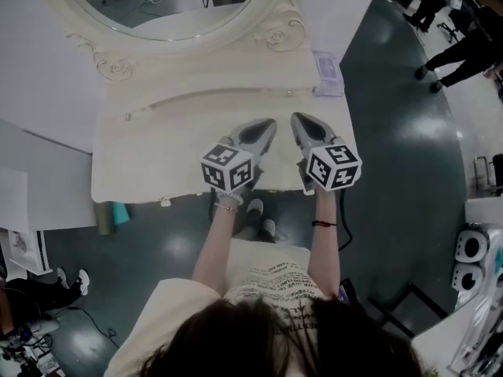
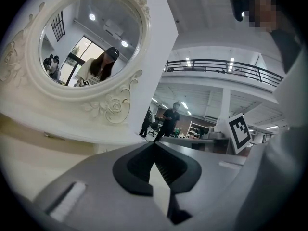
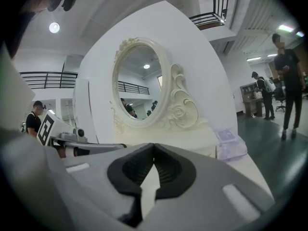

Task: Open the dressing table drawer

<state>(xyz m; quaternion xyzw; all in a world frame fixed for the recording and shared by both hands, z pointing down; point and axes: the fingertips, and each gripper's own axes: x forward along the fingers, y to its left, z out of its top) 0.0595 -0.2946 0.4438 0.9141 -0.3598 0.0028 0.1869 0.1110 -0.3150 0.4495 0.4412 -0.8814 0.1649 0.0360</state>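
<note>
A cream dressing table (image 1: 141,163) stands below me, with an oval mirror (image 1: 169,2) in a carved frame at its back. No drawer front shows from above. My left gripper (image 1: 267,126) and right gripper (image 1: 299,120) hover side by side over the tabletop near its front edge, tips pointing toward the mirror. Both are shut with nothing between the jaws. In the left gripper view the left gripper (image 2: 154,143) faces the mirror (image 2: 89,37). In the right gripper view the right gripper (image 3: 154,147) has the mirror (image 3: 139,83) ahead.
A small clear packet (image 1: 327,71) lies at the table's back right corner. A white wall panel (image 1: 35,61) rises behind the table. Dark floor (image 1: 393,148) spreads to the right, where people (image 1: 464,49) stand. My feet (image 1: 259,218) show under the table's front edge.
</note>
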